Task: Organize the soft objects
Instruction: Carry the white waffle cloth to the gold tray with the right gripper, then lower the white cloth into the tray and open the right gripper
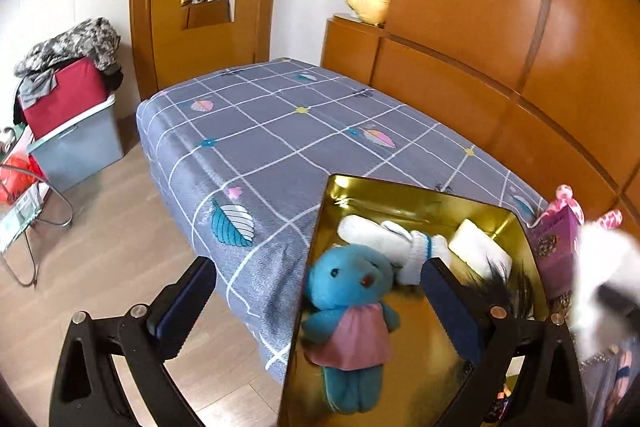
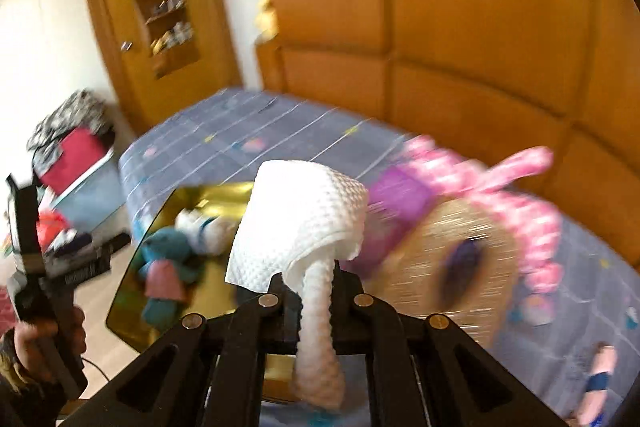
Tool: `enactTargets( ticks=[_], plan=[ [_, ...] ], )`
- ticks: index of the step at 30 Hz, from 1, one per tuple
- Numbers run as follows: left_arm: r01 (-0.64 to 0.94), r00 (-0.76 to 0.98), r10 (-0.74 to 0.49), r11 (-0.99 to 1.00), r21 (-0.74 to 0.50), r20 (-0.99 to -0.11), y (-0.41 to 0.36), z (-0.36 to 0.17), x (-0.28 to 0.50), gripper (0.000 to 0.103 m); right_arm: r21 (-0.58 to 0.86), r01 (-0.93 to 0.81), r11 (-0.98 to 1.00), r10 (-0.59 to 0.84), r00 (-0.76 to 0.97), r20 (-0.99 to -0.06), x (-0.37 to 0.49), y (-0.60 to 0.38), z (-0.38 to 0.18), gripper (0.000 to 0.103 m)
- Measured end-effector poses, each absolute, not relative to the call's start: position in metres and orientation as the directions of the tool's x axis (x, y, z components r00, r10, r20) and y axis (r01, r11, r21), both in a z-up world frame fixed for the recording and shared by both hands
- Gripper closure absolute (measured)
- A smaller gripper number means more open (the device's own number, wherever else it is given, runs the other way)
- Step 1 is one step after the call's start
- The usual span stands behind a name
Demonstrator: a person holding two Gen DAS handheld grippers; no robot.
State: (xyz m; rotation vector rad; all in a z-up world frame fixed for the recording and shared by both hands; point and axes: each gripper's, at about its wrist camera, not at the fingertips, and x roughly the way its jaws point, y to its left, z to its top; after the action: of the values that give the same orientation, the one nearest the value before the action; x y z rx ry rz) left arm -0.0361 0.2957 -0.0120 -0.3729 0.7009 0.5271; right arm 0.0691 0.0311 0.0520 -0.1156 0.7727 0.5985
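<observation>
From your left wrist camera, the left gripper (image 1: 316, 291) stands wide open with nothing between its fingers, hovering over the near corner of the gold tin (image 1: 420, 203). The tin sits on the near end of the bed (image 1: 280, 123), which is covered in a grey checked sheet. Inside the tin, a blue teddy bear (image 1: 348, 311) in a pink dress lies against the near left wall. A white glove (image 1: 396, 239) lies beyond the bear, and a white block (image 1: 476, 247) rests toward the tin's far right corner. Something dark and feathery lies in the tin near the block, partly hidden by your right finger. Just right of the tin stands a purple box (image 1: 556, 247), and a blurred white shape fills the right edge. Well beyond the tin, a yellow plush duck (image 1: 370, 3) sits on a wooden cabinet.

From your right wrist camera, heavily blurred, the right gripper (image 2: 316, 291) is clamped on a white paper towel (image 2: 304, 219), which billows above the jaws and trails below them. Left of the towel, the tin holds the bear and the glove. Right of the tin, a pink-and-white plush thing (image 2: 516, 195) lies on the bed by the purple box. Your left hand (image 2: 36, 343) grips its tool at the far left.
</observation>
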Motion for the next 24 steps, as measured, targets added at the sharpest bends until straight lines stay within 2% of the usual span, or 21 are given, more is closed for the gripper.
enactTargets(
  ticks=[4, 8, 10, 12, 14, 20, 24],
  plan=[
    [-0.569, 0.637, 0.328, 0.810, -0.138, -0.698, 0.296, -0.015, -0.033, 0.000, 0.207, -0.604, 0.770, 0.526, 0.417, -0.741, 0.070, 0.080, 0.018, 0.097],
    [-0.566, 0.628, 0.322, 0.814, -0.132, -0.708, 0.296, -0.020, -0.030, 0.000, 0.225, -0.612, 0.758, 0.506, 0.334, -0.795, 0.068, 0.117, -0.018, 0.095],
    [-0.566, 0.627, 0.319, 0.813, -0.134, -0.711, 0.296, -0.021, -0.029, 0.000, 0.243, -0.621, 0.746, 0.513, 0.302, -0.803, 0.069, 0.124, -0.031, 0.086],
    [-0.566, 0.624, 0.317, 0.813, -0.134, -0.715, 0.297, -0.023, -0.029, 0.000, 0.285, -0.621, 0.730, 0.541, 0.271, -0.796, 0.070, 0.126, -0.041, 0.067],
    [-0.563, 0.620, 0.310, 0.816, -0.134, -0.721, 0.296, -0.025, -0.027, 0.000, 0.304, -0.603, 0.738, 0.538, 0.254, -0.803, 0.071, 0.125, -0.047, 0.055],
    [-0.551, 0.626, 0.309, 0.825, -0.125, -0.716, 0.288, -0.025, -0.026, 0.000, 0.329, -0.565, 0.757, 0.544, 0.266, -0.796, 0.066, 0.112, -0.053, 0.051],
    [-0.541, 0.629, 0.306, 0.833, -0.119, -0.715, 0.283, -0.025, -0.025, 0.000, 0.304, -0.571, 0.762, 0.543, 0.309, -0.780, 0.057, 0.102, -0.042, 0.043]
  ],
)
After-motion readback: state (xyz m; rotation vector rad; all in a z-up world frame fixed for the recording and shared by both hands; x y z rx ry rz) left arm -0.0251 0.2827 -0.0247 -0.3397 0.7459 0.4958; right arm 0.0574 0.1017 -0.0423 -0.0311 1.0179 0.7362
